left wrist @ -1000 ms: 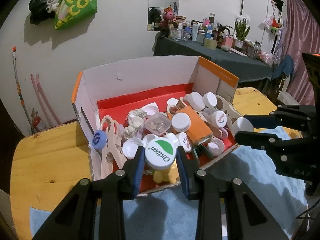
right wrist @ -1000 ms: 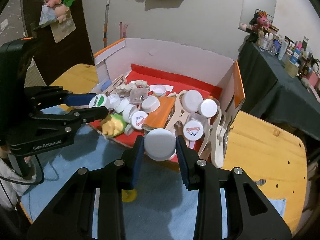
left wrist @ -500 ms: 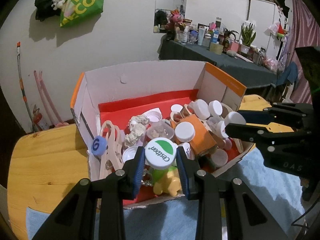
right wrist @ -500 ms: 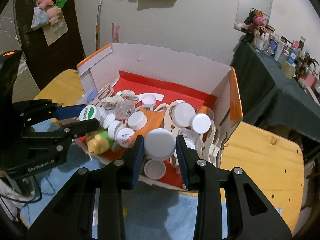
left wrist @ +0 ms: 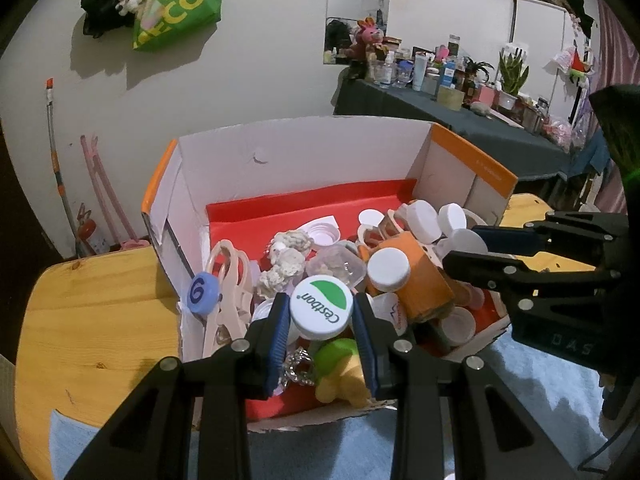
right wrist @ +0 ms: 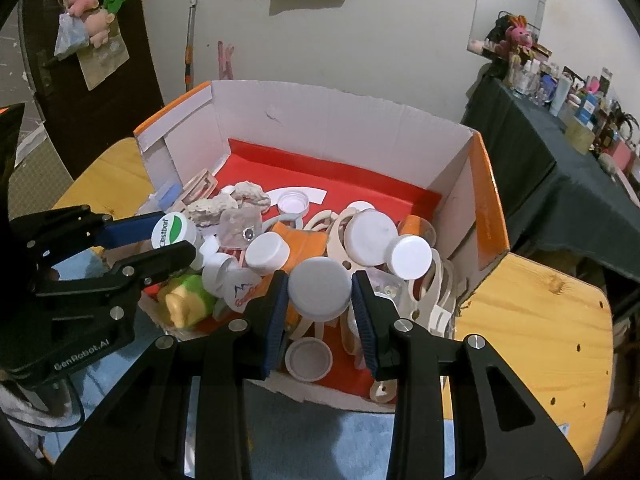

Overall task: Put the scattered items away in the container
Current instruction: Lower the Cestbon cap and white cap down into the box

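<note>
Taking the cardboard box [left wrist: 304, 160] as the landmark and reading from its left side across: the left gripper [left wrist: 321, 318] hangs over the box's near-left corner, its jaws closed to the width of a white cap with a green "Cestbon" label [left wrist: 321, 312], which they pinch by its rim with the flat face turned up. Directly below that cap, inside the box, lie a green-and-yellow soft toy [left wrist: 340, 372] and a bit of chain, so the cap is already past the box's near wall and above the heap, not above the bench [left wrist: 92, 312].

Further right, the right gripper [right wrist: 320, 294] sits over the near-middle of the box, jaws likewise closed on a plain white cap [right wrist: 320, 286], gripped edge to edge. Beneath it, on the red lining, rests an upturned lid [right wrist: 309, 359], with wooden rings [right wrist: 436, 280] and an orange bottle [right wrist: 308, 242] just behind.

The relation that matters: each held cap lies straight above the box's interior, with the near wall behind the jaws' tips in both wrist views. Neither cap has a long axis to mind; being round discs, they should fall flat or roll a little. Both hands look equally placed, so my judgement is that opening either pair of jaws would drop its cap into the box; the already high pile may let one bounce toward the low front edge.
</note>
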Demonstrator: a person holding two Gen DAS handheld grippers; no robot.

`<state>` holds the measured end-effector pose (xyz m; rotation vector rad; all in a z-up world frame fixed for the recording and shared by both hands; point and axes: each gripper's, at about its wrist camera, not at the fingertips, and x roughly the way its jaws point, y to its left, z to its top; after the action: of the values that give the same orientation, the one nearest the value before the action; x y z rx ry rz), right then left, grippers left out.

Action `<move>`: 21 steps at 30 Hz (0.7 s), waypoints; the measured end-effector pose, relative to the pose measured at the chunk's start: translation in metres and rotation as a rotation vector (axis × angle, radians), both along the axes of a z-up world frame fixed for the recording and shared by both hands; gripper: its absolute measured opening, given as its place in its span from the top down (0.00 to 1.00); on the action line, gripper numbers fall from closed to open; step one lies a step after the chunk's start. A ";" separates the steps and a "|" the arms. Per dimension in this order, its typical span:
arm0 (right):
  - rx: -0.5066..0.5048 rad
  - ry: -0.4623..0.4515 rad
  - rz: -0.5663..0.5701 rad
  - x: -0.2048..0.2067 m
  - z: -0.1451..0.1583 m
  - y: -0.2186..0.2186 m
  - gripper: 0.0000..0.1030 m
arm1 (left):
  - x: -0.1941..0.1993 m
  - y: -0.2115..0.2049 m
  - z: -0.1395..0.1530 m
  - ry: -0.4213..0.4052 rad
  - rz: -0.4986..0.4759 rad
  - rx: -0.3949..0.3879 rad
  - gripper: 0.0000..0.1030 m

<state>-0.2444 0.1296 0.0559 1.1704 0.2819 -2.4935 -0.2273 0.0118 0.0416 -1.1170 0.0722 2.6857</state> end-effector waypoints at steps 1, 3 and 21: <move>0.001 0.001 -0.002 -0.001 -0.001 -0.001 0.70 | 0.000 0.000 -0.001 0.000 0.002 0.006 0.67; 0.002 -0.002 -0.007 -0.003 -0.003 -0.001 0.70 | -0.001 0.000 -0.002 0.001 0.008 0.013 0.67; -0.066 0.014 -0.058 -0.007 -0.010 0.001 0.70 | -0.004 -0.002 -0.011 0.005 0.064 0.023 0.67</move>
<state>-0.2512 0.1305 0.0461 1.1512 0.1701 -2.5412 -0.2317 0.0101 0.0308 -1.1250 0.0063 2.7378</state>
